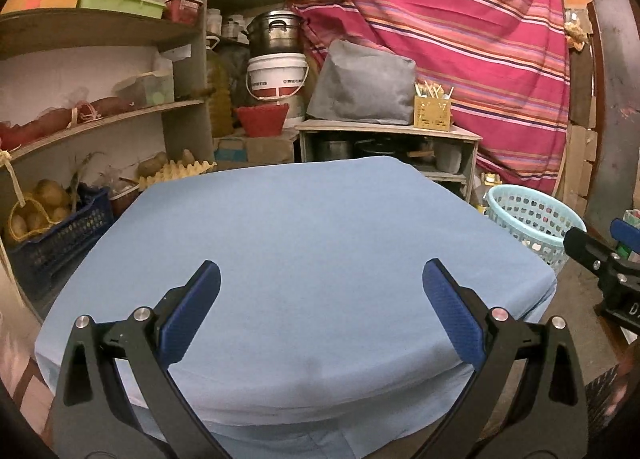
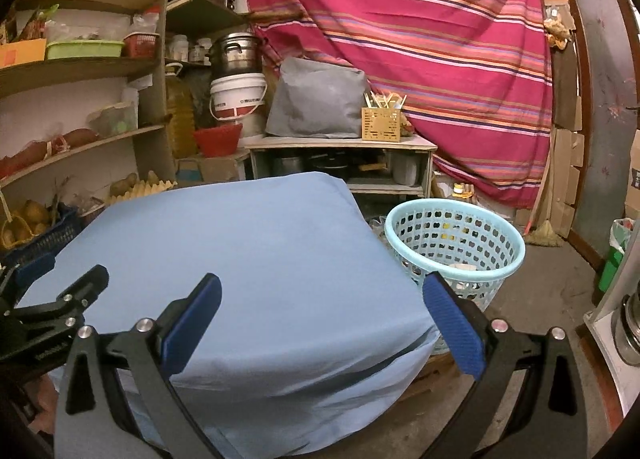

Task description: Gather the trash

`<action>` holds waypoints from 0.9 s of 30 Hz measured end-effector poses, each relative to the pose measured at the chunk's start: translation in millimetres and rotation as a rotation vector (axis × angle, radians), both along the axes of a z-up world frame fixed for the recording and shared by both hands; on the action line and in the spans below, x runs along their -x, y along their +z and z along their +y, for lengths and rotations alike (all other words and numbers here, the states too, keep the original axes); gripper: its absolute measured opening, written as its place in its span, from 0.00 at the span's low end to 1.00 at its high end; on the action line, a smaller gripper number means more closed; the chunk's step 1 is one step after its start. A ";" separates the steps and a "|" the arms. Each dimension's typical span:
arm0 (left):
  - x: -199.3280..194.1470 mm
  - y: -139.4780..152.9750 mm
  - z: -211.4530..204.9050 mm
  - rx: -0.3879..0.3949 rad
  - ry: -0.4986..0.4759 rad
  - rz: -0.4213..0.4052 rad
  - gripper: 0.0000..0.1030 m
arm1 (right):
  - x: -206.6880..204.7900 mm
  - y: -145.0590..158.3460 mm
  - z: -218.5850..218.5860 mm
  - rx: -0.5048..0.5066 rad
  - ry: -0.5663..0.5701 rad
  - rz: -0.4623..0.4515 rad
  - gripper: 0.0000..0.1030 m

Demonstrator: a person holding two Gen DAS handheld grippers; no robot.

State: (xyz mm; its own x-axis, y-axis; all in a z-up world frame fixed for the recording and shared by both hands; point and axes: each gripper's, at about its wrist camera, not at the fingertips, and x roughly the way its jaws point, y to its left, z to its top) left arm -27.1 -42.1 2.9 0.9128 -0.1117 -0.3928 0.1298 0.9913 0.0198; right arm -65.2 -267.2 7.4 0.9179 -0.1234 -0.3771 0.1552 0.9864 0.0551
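Your pale blue perforated plastic basket [image 2: 456, 243] stands on the floor at centre right of the right wrist view, just beside the right edge of the light blue cloth-covered surface [image 2: 256, 259]; pale items lie inside. Your right gripper [image 2: 322, 323] gapes wide and empty, one fingertip before the basket. Your left gripper [image 1: 320, 309], equally wide and empty, hangs over bare cloth.

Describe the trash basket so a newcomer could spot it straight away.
Start at the table draped in a light blue cloth. Off its far right corner, on the concrete floor in front of the striped pink curtain, stands the basket. It is the only pale turquoise, round plastic one, its wall pierced all over with holes; the red basket sits raised by the shelves.
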 end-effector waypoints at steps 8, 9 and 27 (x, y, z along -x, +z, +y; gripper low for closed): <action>-0.6 -0.9 8.1 -0.003 0.018 -0.004 0.95 | 2.4 -4.4 9.5 0.027 0.006 -0.001 0.95; -0.3 -1.4 9.6 -0.002 0.020 -0.002 0.95 | 2.3 -5.5 11.0 0.028 0.010 0.001 0.96; 6.4 -4.7 15.1 0.001 0.056 -0.007 0.95 | -10.1 -13.3 15.2 0.032 0.037 0.022 0.95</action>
